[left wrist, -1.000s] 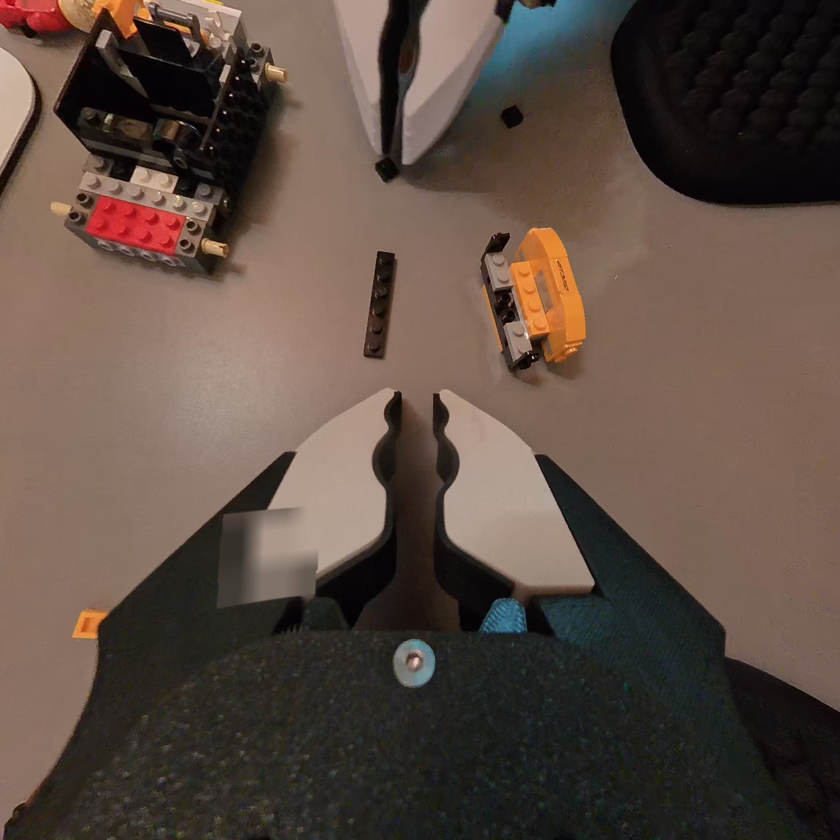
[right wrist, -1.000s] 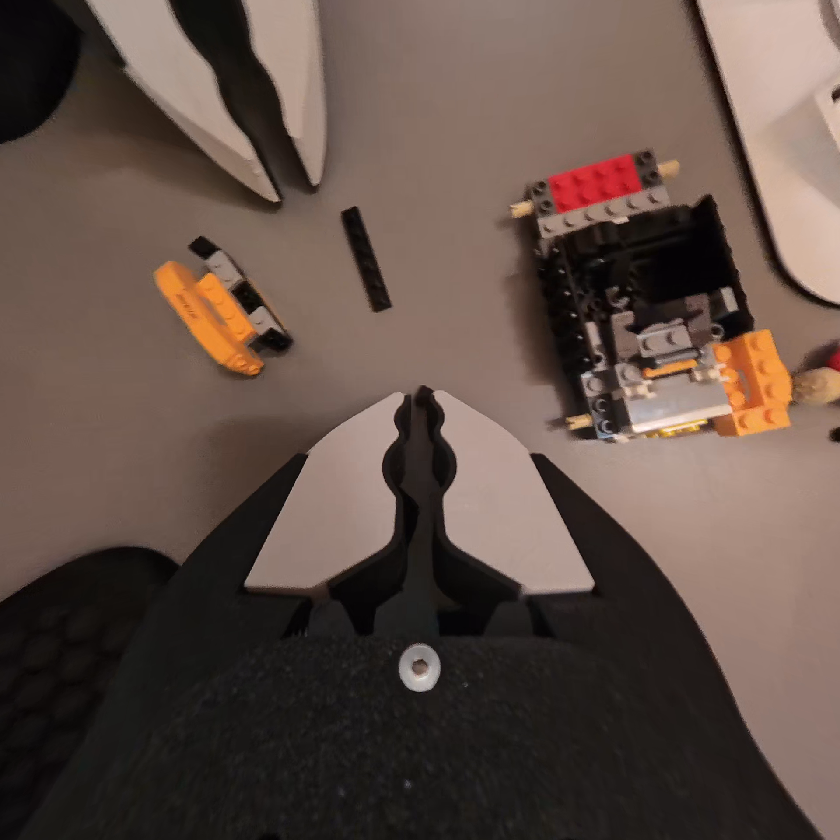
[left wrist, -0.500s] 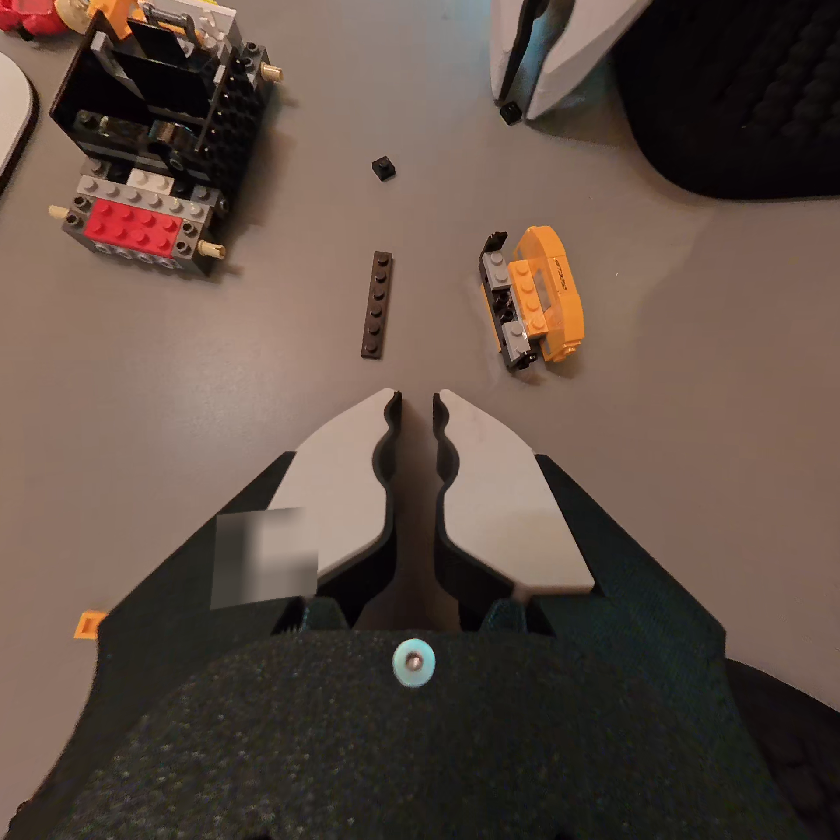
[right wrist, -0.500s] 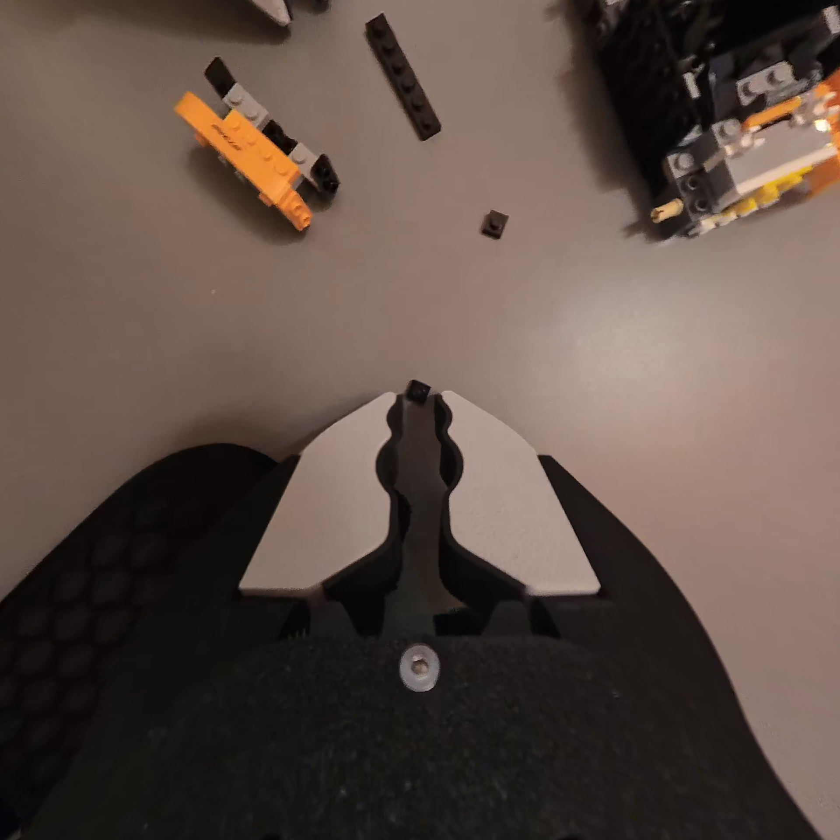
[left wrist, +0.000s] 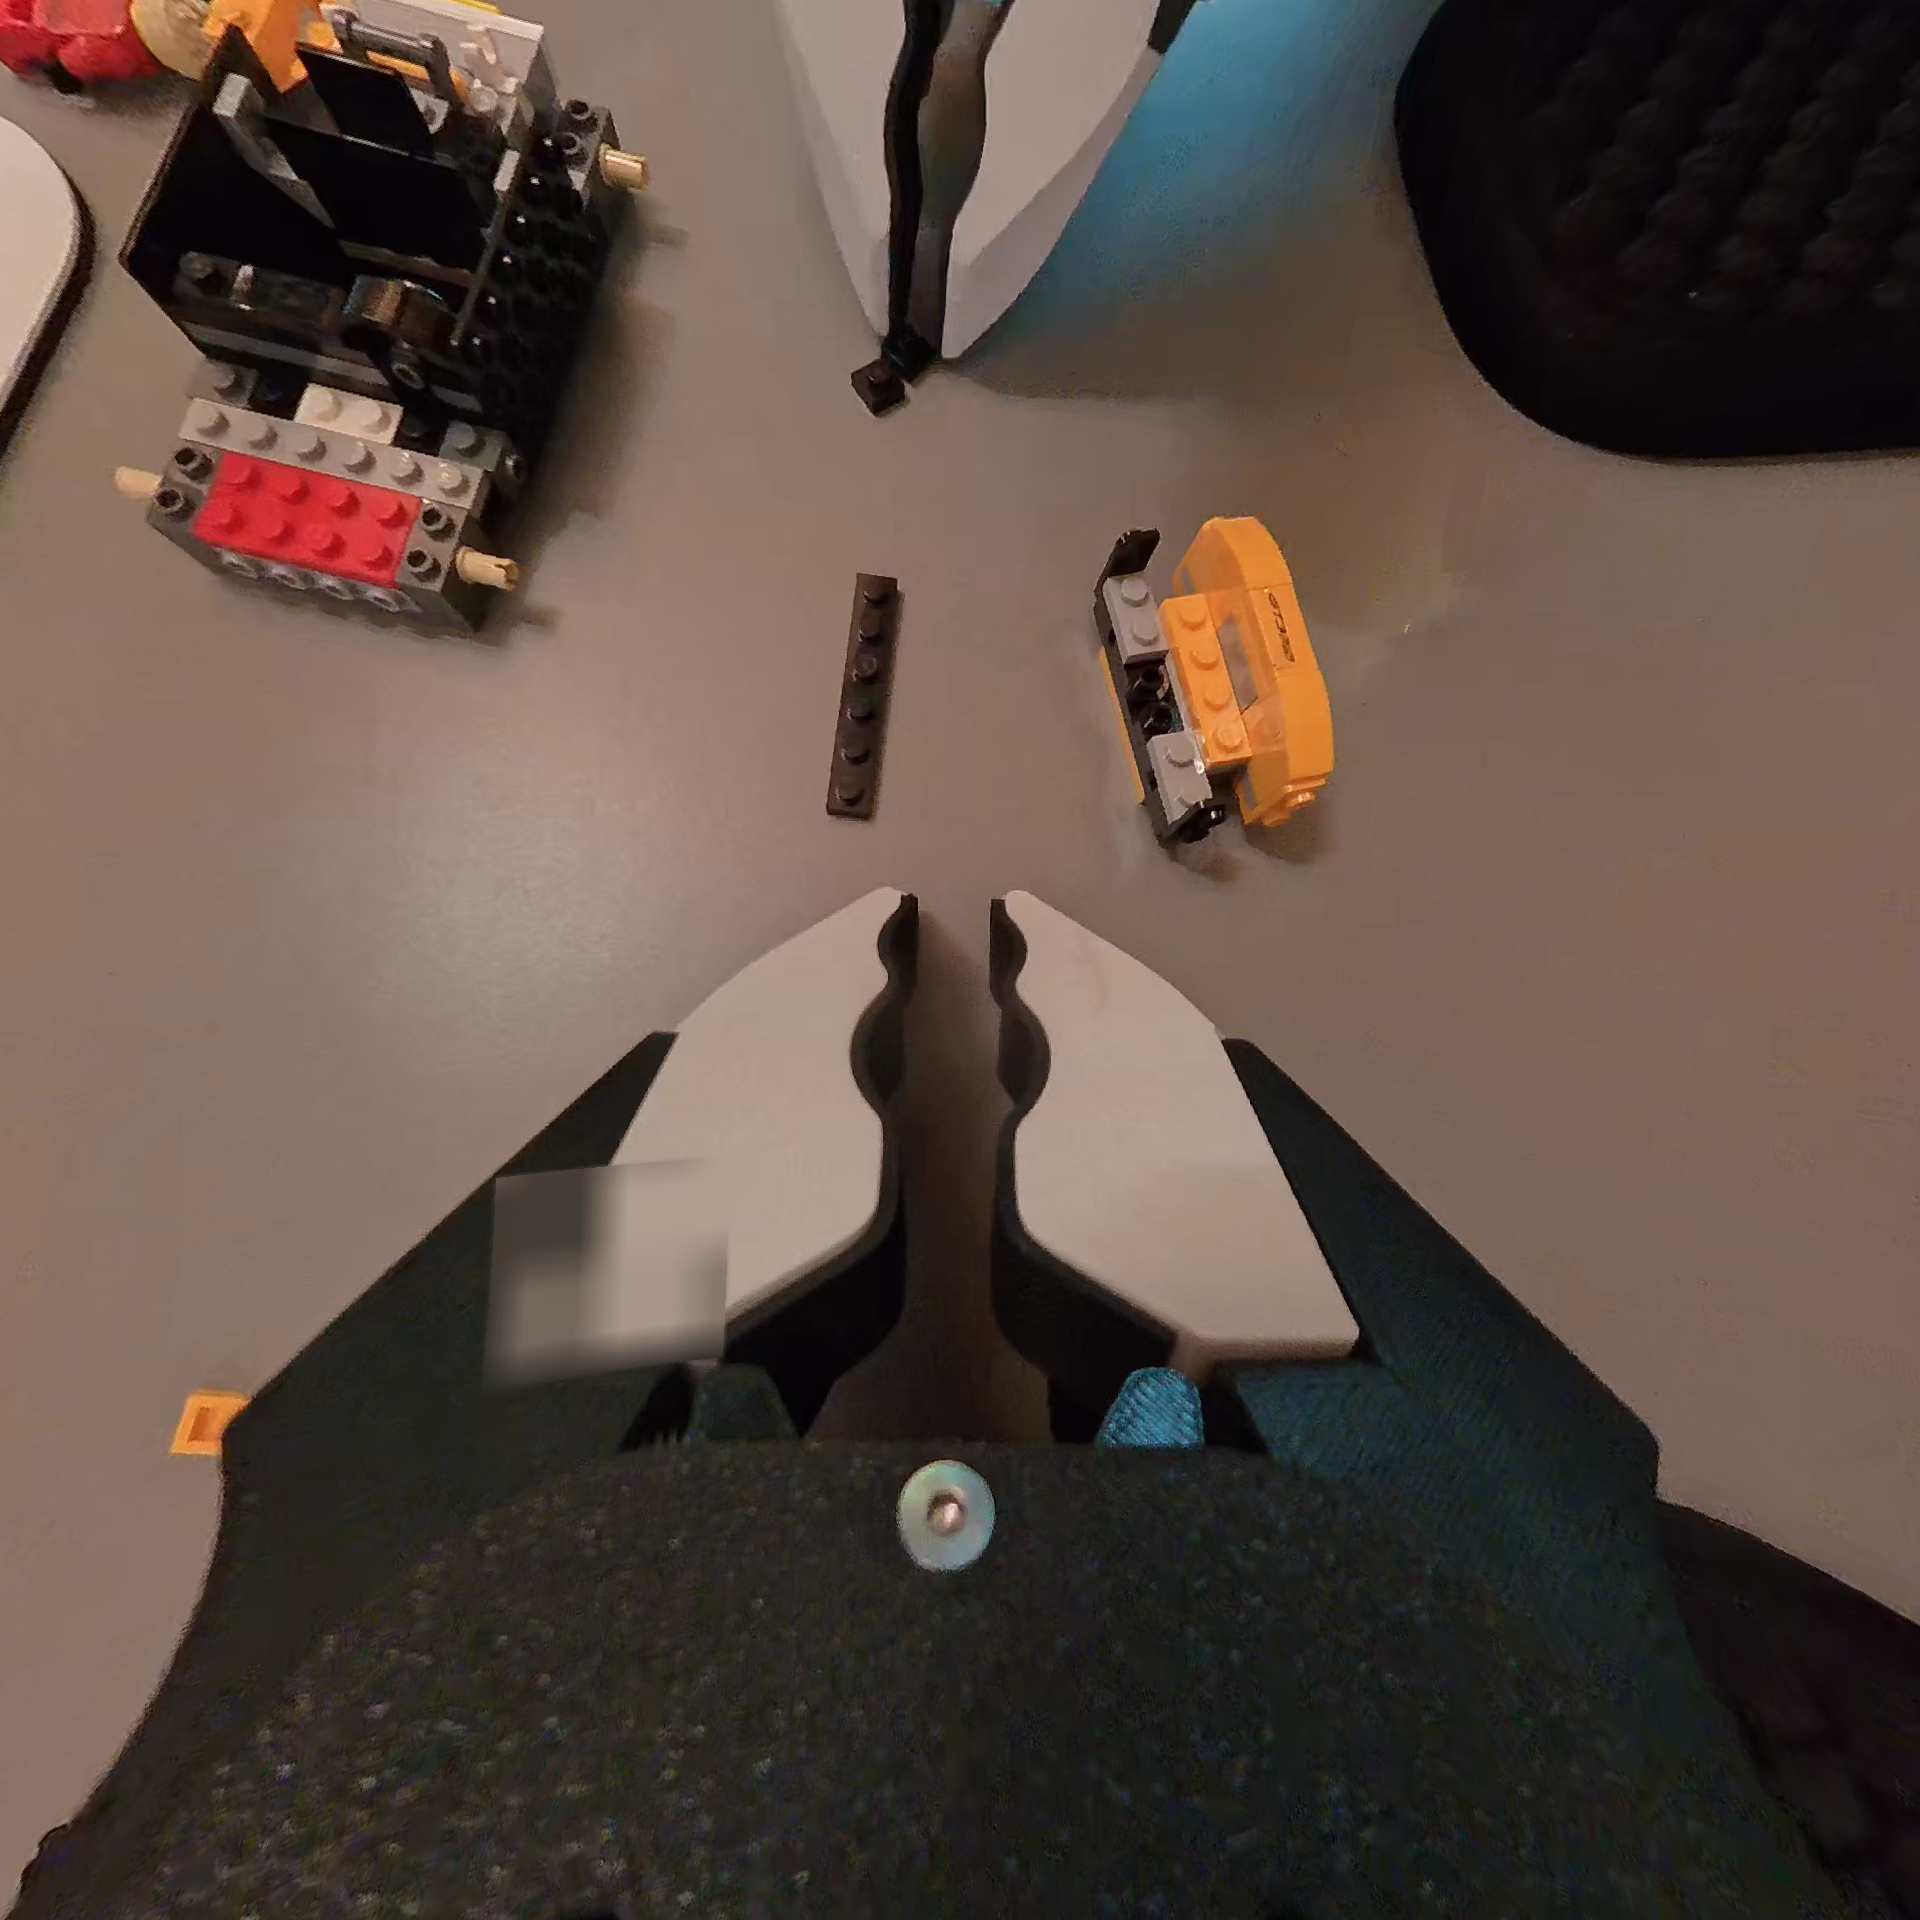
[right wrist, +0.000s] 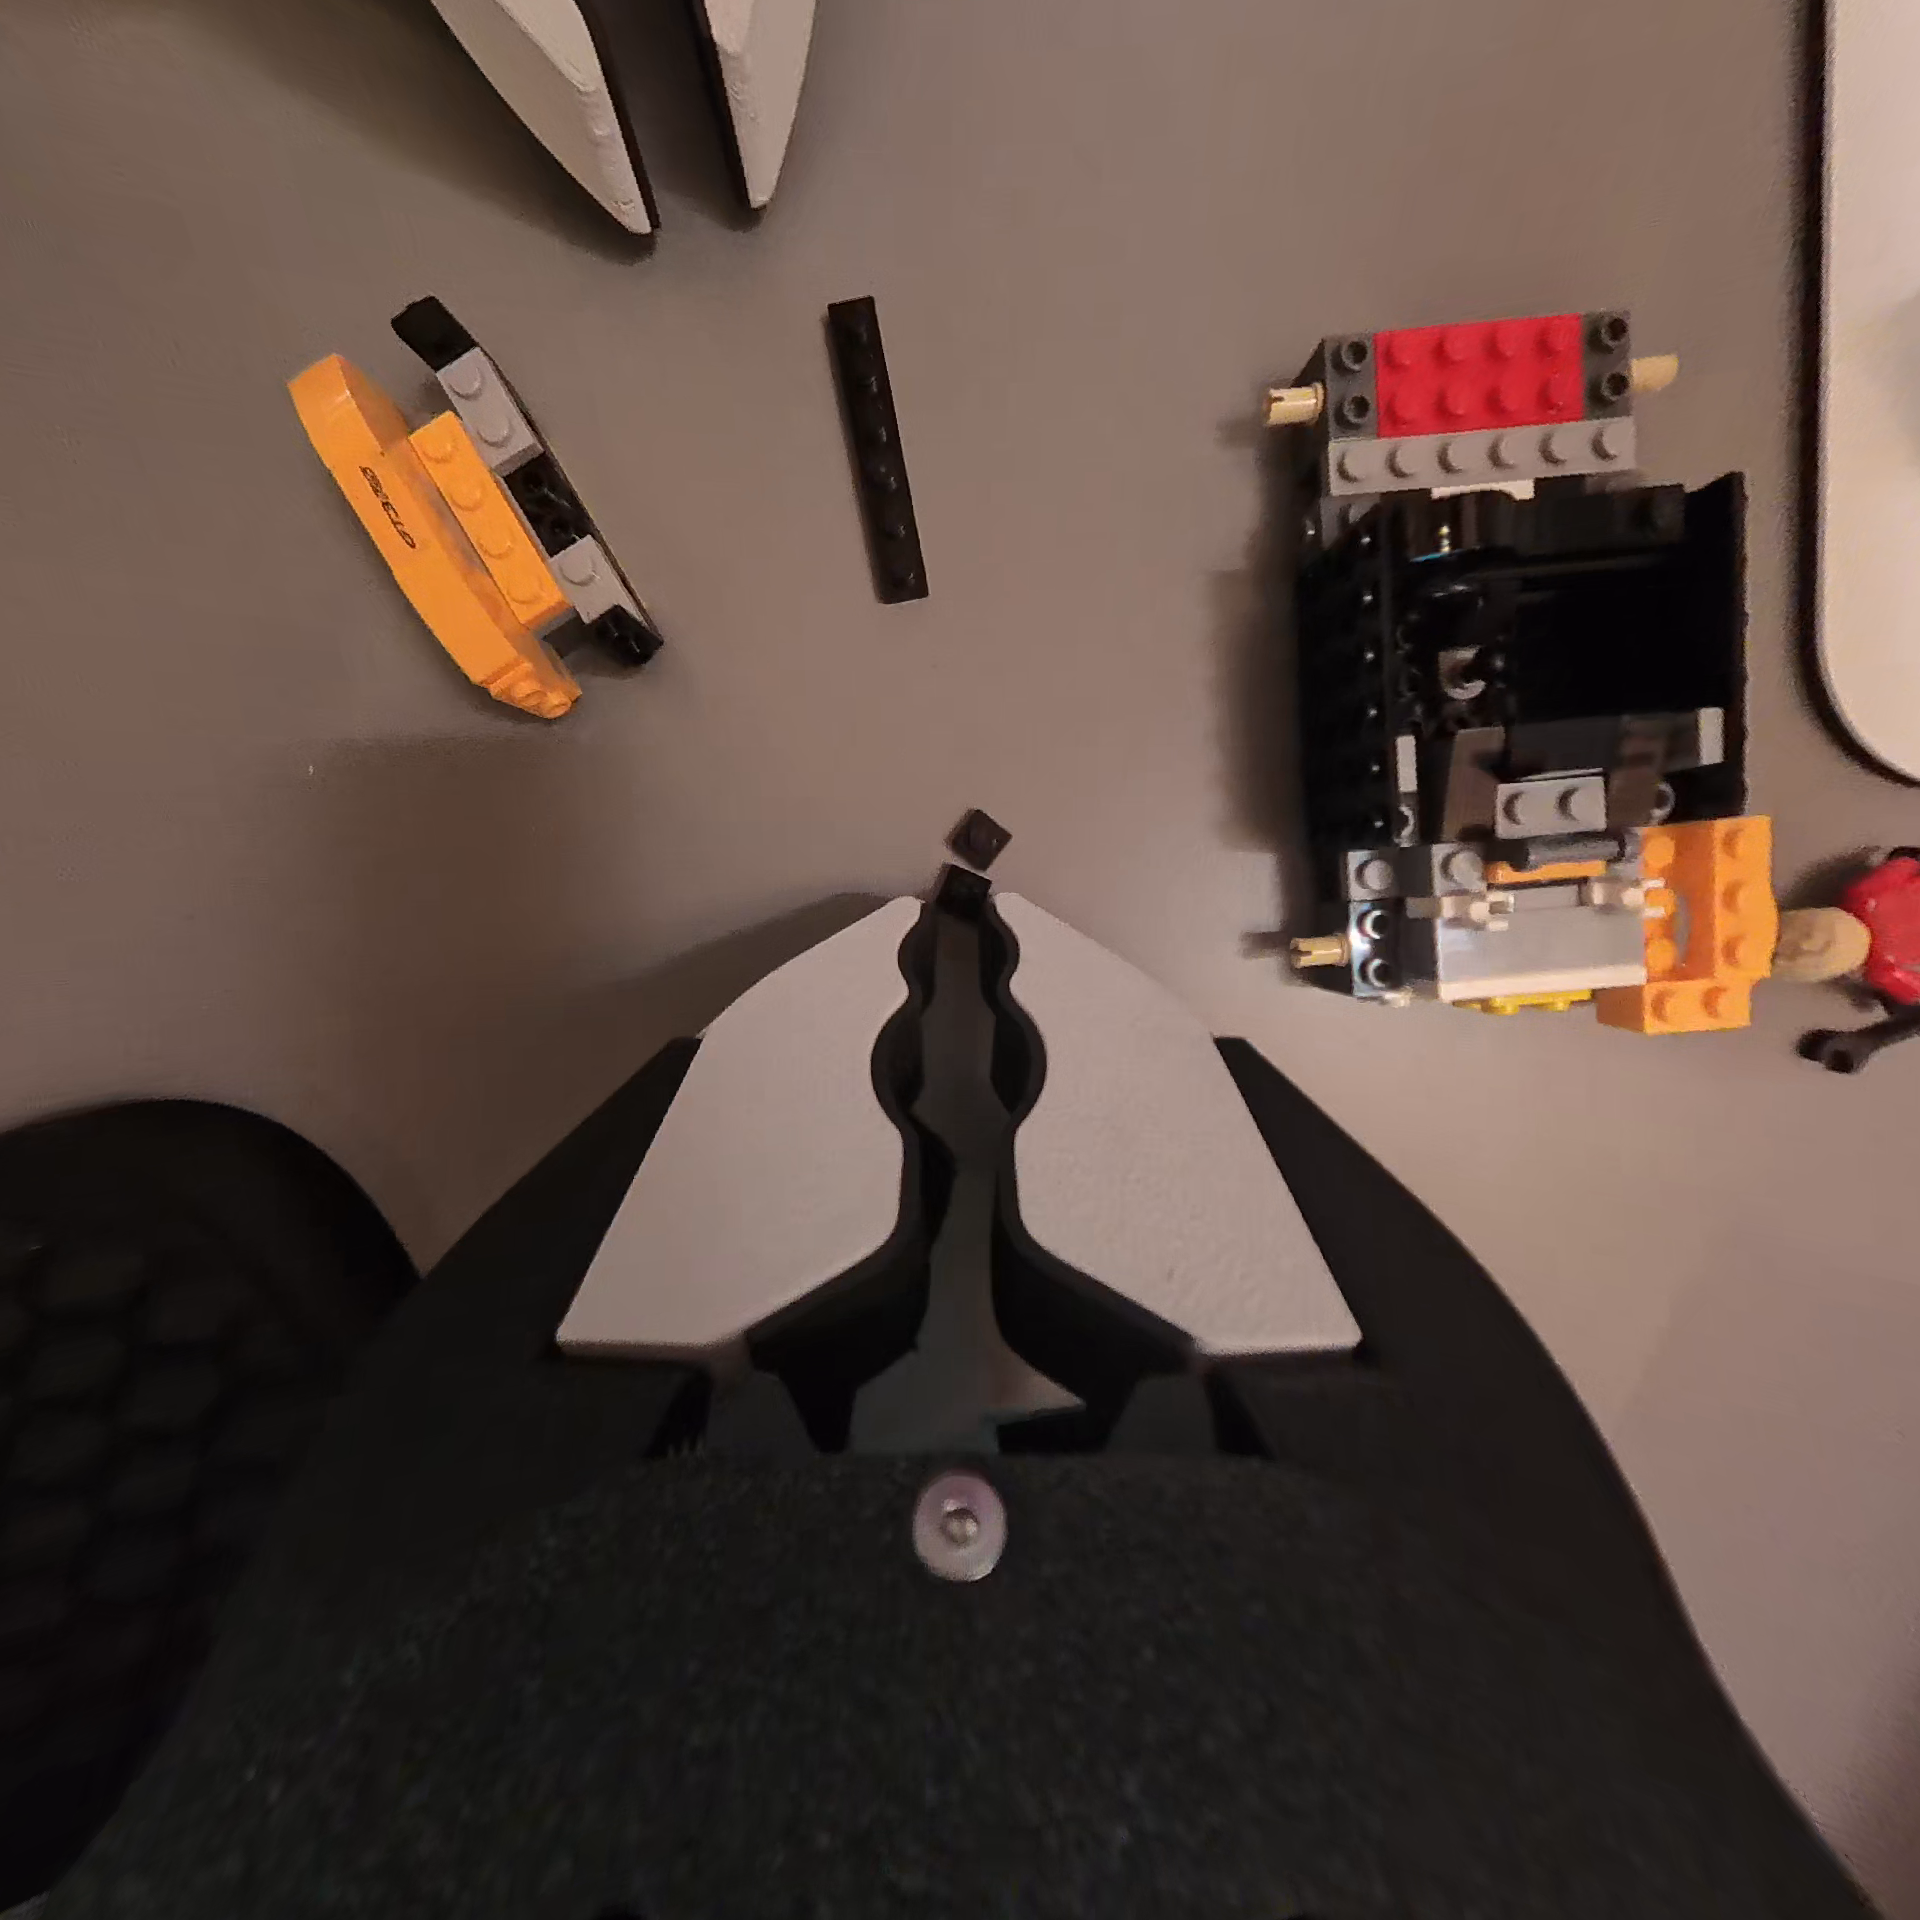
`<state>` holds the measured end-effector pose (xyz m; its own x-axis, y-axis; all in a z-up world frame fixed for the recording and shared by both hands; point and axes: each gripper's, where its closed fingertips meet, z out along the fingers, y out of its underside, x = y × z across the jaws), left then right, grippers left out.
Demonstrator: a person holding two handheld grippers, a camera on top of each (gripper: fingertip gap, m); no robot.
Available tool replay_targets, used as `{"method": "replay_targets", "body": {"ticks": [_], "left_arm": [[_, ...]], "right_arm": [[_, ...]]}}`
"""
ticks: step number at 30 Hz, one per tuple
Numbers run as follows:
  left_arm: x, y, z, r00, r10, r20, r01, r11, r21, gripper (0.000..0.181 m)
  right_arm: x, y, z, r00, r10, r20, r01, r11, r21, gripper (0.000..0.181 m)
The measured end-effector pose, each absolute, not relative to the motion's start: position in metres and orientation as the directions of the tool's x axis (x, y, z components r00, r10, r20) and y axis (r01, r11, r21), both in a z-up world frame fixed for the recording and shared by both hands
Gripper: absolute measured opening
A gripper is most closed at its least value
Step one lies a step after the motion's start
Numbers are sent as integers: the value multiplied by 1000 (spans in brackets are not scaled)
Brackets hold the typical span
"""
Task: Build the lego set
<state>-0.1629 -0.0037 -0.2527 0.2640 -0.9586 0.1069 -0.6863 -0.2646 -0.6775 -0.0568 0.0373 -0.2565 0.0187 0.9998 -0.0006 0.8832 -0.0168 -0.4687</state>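
Note:
My right gripper (right wrist: 964, 902) is shut on a tiny black piece (right wrist: 962, 894) at its tips. It holds it just behind a second tiny black plate (right wrist: 982, 836) lying on the table. In the left wrist view the right gripper (left wrist: 906, 348) stands over that plate (left wrist: 878, 387). My left gripper (left wrist: 954, 906) is slightly open and empty, just short of a long black plate (left wrist: 864, 696). An orange sub-assembly (left wrist: 1216, 675) lies to its right. The black build with a red brick (left wrist: 364, 332) stands far left.
A black textured mat (left wrist: 1683, 208) lies at the far right. A white rounded object (right wrist: 1870, 312) and a red minifigure (right wrist: 1870, 935) sit beside the build (right wrist: 1496, 675). A small orange piece (left wrist: 203, 1423) lies by my left gripper's body. My right fingertips sit around 12 centimetres from my left ones. It is some 15 centimetres from my right tips to the red minifigure (right wrist: 1870, 935).
The right gripper went to the mat's edge, closed on a tiny black piece there, and came back with it to the other tiny plate. The left gripper has stayed put.

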Motion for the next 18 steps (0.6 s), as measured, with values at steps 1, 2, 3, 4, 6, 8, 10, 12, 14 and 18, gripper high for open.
{"method": "replay_targets", "body": {"ticks": [1, 2, 3, 4, 6, 8, 10, 12, 14, 18], "left_arm": [[-163, -4, -253, 264, -958, 109, -685, -266, -678, 13], [-163, -3, -253, 264, -958, 111, -684, -267, -679, 13], [-163, -3, -253, 263, -958, 114, -682, -268, -680, 13], [-163, -3, -253, 263, -958, 114, -682, -268, -681, 13], [-163, -3, -253, 263, -958, 111, -683, -266, -680, 13], [-163, -3, -252, 262, -959, 104, -683, -260, -682, 13], [-163, -2, -251, 263, -960, 95, -682, -255, -686, 12], [-162, -2, -249, 264, -960, 89, -679, -251, -690, 12], [-161, -1, -248, 265, -961, 76, -677, -242, -695, 11], [-157, 2, -235, 272, -962, 28, -639, -203, -742, 8]], "right_arm": [[-57, 37, -256, 14, 1000, 4, 885, -11, -466, 7], [-57, 37, -256, 14, 1000, 6, 885, -10, -466, 7], [-58, 37, -256, 15, 1000, 9, 883, -10, -470, 8], [-58, 37, -256, 18, 1000, 9, 880, -11, -475, 9], [-56, 36, -254, 29, 1000, 8, 872, -22, -489, 15], [-54, 36, -245, 63, 998, 14, 846, -46, -531, 18], [-55, 35, -229, 120, 993, 12, 787, -88, -611, 18], [-56, 36, -213, 197, 980, 14, 705, -131, -697, 18], [-59, 37, -197, 279, 960, 11, 601, -166, -782, 18], [-66, 35, -175, 431, 902, -33, 369, -210, -905, 22]]}}
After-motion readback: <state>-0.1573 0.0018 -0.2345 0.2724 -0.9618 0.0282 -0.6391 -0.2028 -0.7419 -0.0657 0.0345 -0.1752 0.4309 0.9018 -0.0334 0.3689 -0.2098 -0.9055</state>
